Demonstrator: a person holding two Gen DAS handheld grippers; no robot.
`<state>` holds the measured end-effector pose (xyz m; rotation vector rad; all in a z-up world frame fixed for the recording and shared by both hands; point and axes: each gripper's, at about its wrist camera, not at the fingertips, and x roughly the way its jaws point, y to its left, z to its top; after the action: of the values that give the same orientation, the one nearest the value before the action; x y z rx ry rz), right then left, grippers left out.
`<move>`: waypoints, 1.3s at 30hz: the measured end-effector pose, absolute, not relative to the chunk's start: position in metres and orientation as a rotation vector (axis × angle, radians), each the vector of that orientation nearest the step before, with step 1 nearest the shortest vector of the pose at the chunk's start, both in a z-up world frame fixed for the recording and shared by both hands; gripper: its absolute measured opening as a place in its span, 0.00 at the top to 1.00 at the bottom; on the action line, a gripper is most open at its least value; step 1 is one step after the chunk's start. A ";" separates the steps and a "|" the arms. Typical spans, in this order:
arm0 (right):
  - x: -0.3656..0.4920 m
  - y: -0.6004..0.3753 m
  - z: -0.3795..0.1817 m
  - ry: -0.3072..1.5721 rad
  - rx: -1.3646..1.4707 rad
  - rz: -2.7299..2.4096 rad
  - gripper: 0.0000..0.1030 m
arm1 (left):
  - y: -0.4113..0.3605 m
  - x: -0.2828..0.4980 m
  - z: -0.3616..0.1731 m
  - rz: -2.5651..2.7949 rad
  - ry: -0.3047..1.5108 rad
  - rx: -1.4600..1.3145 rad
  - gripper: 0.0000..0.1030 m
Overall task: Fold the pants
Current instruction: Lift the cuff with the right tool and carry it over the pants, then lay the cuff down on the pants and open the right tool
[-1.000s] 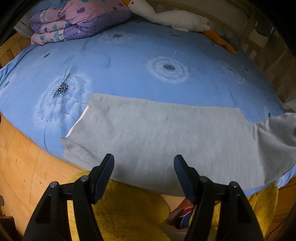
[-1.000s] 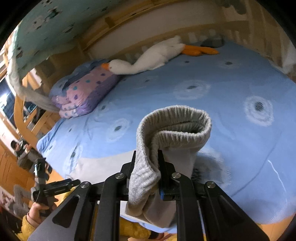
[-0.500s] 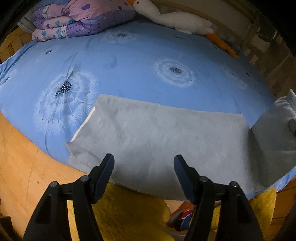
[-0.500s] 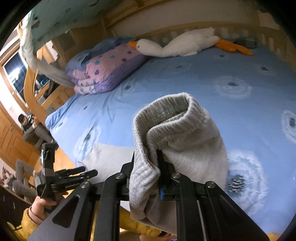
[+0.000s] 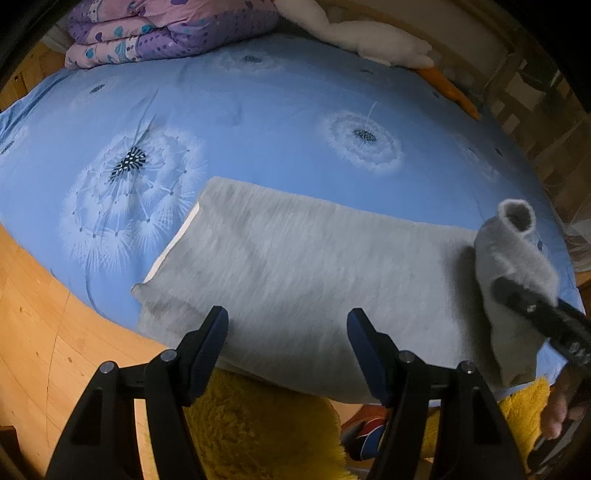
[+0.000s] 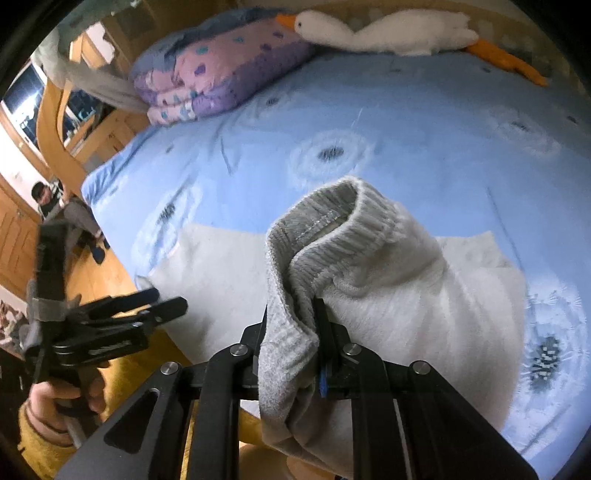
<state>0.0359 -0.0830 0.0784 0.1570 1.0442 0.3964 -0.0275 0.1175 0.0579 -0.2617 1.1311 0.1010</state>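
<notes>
While the grey pants (image 5: 314, 266) lie spread flat along the near edge of the bed (image 5: 258, 122), one end of them is lifted off the sheet. The right gripper (image 6: 290, 325) is clenched on that end, pinching the ribbed cuff (image 6: 332, 221), which curls up into an open loop above the fingers; the rest of the lifted cloth drapes down over the flat part. In the left wrist view the same raised end shows at the right, bunched around the right gripper's black finger, with the cuff opening on top.

The left gripper (image 5: 288, 332) hangs over the near hem of the pants with jaws released, wide apart, nothing between them, not touching cloth as far as can be told. In the right wrist view it sits at the left, held by a hand (image 6: 62, 398) in a yellow sleeve (image 6: 40, 439).

The sheet is blue with dandelion prints. A folded purple quilt (image 6: 218, 74) and a white goose plush (image 6: 384, 29) lie at the far side. A yellow fluffy rug (image 5: 258, 424) is on the wood floor (image 5: 44, 332) below the bed edge. A seated person (image 6: 55, 206) is far left, blurred.
</notes>
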 end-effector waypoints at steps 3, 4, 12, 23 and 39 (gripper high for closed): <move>0.043 -0.074 0.065 1.072 0.150 0.389 0.80 | 0.120 -0.027 0.055 0.111 1.136 -0.269 0.32; 0.045 -0.070 0.062 1.081 0.151 0.387 0.80 | 0.121 -0.027 0.054 0.114 1.139 -0.273 0.32; 0.039 -0.063 0.065 1.067 0.102 0.407 0.65 | 0.118 -0.029 0.054 0.118 1.143 -0.279 0.32; 0.007 -0.092 0.098 0.954 0.086 0.326 0.52 | 0.099 -0.032 0.067 0.059 1.126 -0.302 0.32; -0.026 -0.166 0.063 1.032 0.085 0.105 0.52 | 0.015 -0.030 0.082 -0.235 1.121 -0.320 0.53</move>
<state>-0.0256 -0.1658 0.0630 0.0855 1.0318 0.1048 -0.0298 0.0146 0.0822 -0.3200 1.1208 -0.2352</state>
